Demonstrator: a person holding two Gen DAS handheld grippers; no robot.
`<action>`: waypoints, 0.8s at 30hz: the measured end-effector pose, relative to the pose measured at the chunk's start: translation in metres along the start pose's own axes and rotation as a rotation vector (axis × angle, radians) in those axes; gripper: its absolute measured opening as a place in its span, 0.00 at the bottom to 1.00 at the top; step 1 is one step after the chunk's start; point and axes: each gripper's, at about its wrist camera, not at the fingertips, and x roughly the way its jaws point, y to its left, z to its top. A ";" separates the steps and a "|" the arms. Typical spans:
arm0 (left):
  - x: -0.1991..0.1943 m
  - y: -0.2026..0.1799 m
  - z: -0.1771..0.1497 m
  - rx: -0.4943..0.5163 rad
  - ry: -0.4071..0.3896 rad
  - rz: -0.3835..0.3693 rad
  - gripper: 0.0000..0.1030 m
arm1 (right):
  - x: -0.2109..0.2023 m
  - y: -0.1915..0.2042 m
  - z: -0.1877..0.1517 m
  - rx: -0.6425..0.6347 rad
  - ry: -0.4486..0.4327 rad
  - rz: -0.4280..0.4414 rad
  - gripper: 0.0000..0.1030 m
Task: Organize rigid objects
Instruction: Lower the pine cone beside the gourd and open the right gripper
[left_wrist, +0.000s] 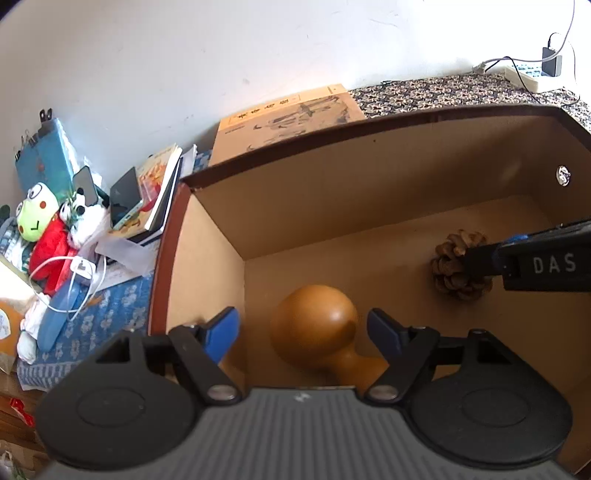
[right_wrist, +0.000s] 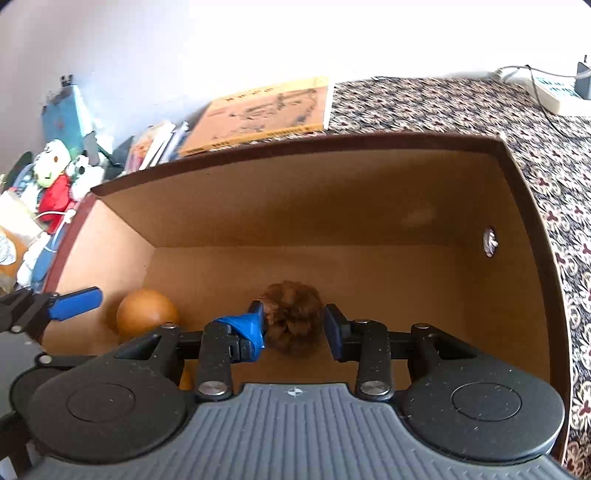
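- A smooth tan wooden gourd has been laid at the brown cardboard box's left wall; the left gripper stands wide around it, not touching.
- A brown pine cone sits mid-floor between the right gripper's narrow jaws; whether it is gripped cannot be told, so release and withdrawal seem left.

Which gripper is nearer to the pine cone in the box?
Right. The right gripper has its fingers on either side of the pine cone; the left gripper is beside it, around the gourd.

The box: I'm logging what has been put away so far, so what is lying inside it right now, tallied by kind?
Inside the box:
Gourd: 1
Pine cone: 1
Total: 2
The gourd lies between the left gripper's open fingers, untouched. The right gripper straddles the pine cone; whether it is gripped is unclear.
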 end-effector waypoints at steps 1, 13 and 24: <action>0.000 0.000 0.000 0.001 0.001 0.003 0.78 | 0.000 0.000 0.000 -0.003 -0.002 0.006 0.18; 0.006 -0.003 0.001 0.004 0.042 0.056 0.78 | 0.004 0.000 0.000 0.036 0.059 0.018 0.18; 0.008 -0.007 -0.002 0.029 0.061 0.105 0.79 | -0.002 -0.001 0.000 0.040 0.012 0.032 0.19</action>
